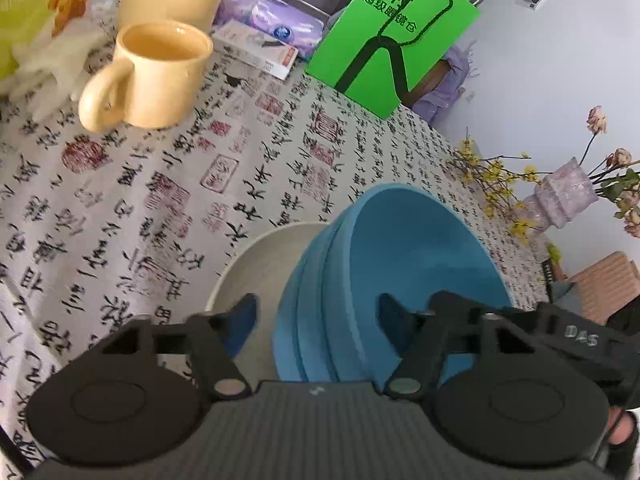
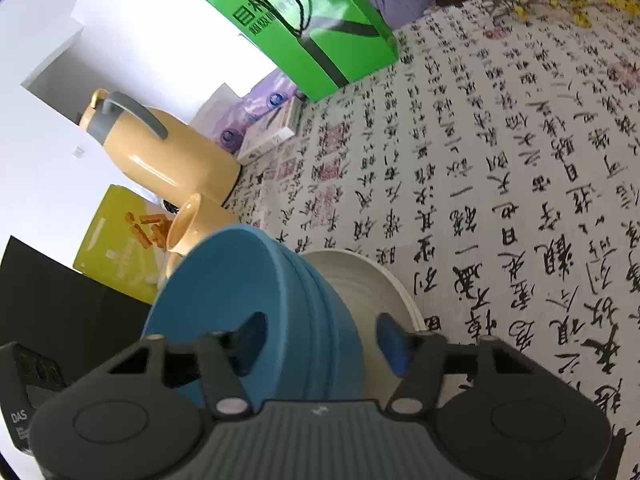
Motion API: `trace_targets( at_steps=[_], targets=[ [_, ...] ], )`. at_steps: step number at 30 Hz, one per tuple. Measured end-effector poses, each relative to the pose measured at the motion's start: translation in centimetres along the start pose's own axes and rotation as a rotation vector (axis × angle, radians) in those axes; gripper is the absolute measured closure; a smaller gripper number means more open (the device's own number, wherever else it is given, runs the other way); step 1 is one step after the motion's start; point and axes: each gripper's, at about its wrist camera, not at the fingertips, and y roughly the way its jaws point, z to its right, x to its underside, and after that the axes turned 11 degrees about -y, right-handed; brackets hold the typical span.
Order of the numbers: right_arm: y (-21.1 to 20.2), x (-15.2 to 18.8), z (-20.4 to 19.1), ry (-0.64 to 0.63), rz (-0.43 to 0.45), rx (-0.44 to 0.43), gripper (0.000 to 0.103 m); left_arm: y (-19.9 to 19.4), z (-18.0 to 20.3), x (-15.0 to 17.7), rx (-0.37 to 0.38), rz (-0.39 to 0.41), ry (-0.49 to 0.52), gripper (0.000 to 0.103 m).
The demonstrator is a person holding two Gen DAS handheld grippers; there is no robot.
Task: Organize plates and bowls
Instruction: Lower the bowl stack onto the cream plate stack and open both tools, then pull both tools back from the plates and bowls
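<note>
A stack of blue bowls (image 1: pixel 384 256) sits on a white plate (image 1: pixel 260 264) on the calligraphy tablecloth. In the left wrist view my left gripper (image 1: pixel 318 320) is open, its jaws straddling the near wall of the blue stack, one fingertip (image 1: pixel 244 320) over the plate and one (image 1: pixel 394 326) inside the bowl. In the right wrist view the same blue bowls (image 2: pixel 248 280) and white plate (image 2: pixel 368 280) show. My right gripper (image 2: pixel 322 340) is open too, its jaws straddling the opposite wall of the stack. The other gripper's body (image 2: pixel 24 392) shows at the lower left.
A yellow mug (image 1: pixel 156 76) and a yellow kettle (image 2: pixel 160 148) stand behind the bowls. A green paper bag (image 1: pixel 392 36), purple packets (image 1: pixel 280 16), a yellow-green box (image 2: pixel 116 240) and a vase of flowers (image 1: pixel 564 196) line the table's far sides.
</note>
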Motion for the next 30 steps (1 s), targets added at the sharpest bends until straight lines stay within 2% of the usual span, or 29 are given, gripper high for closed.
trace_targets(
  at_steps=[2,6,14,18,22,30],
  targets=[
    [-0.5,-0.1,-0.2,-0.007,0.008,0.006,0.032,-0.4,0.1,0.1,0.002,0.004,0.002,0.026],
    [-1.8,0.3,-0.7,-0.022,0.028,0.034,0.021,-1.8,0.5,0.5,-0.001,0.032,0.017,0.019],
    [-5.9,1.9,-1.9,-0.073,0.085,0.097,0.020,-6.2,1.7,3.0,-0.035,0.164,0.120,0.009],
    [-8.8,3.6,-3.1,-0.131,0.155,0.141,0.018,-8.7,1.7,4.8,-0.081,0.266,0.153,0.009],
    [-11.3,6.0,-4.8,-0.245,0.245,0.220,0.011,-10.6,1.6,7.1,-0.110,0.328,0.193,0.008],
    [-15.4,11.5,-7.7,-0.409,0.397,0.310,0.010,-13.8,2.5,13.9,-0.140,0.486,0.335,0.002]
  ],
)
